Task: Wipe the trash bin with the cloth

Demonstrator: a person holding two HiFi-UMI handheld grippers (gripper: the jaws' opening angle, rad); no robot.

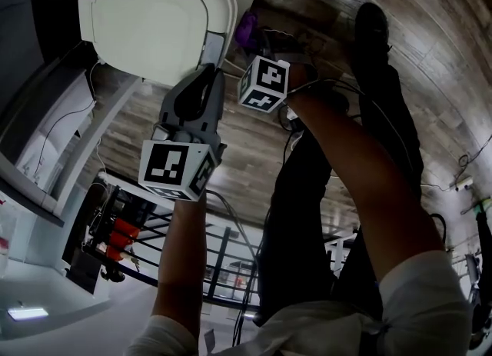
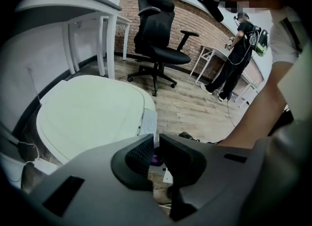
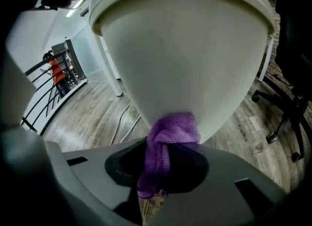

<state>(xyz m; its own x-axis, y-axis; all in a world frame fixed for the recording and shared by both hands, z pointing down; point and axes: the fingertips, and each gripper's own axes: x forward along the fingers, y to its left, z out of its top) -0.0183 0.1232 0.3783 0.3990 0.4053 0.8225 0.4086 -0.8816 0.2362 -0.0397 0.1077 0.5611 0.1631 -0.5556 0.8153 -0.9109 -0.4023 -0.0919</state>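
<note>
The right gripper (image 3: 165, 164) pinches a purple knitted cloth (image 3: 170, 130) in its jaws against the cream plastic trash bin (image 3: 185, 49) at 12 o'clock. The left gripper (image 2: 156, 149) has its jaws pressed together, empty.

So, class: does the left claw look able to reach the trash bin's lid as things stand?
Probably yes: the left claw, shut, sits right beside the lid with nothing between them.
</note>
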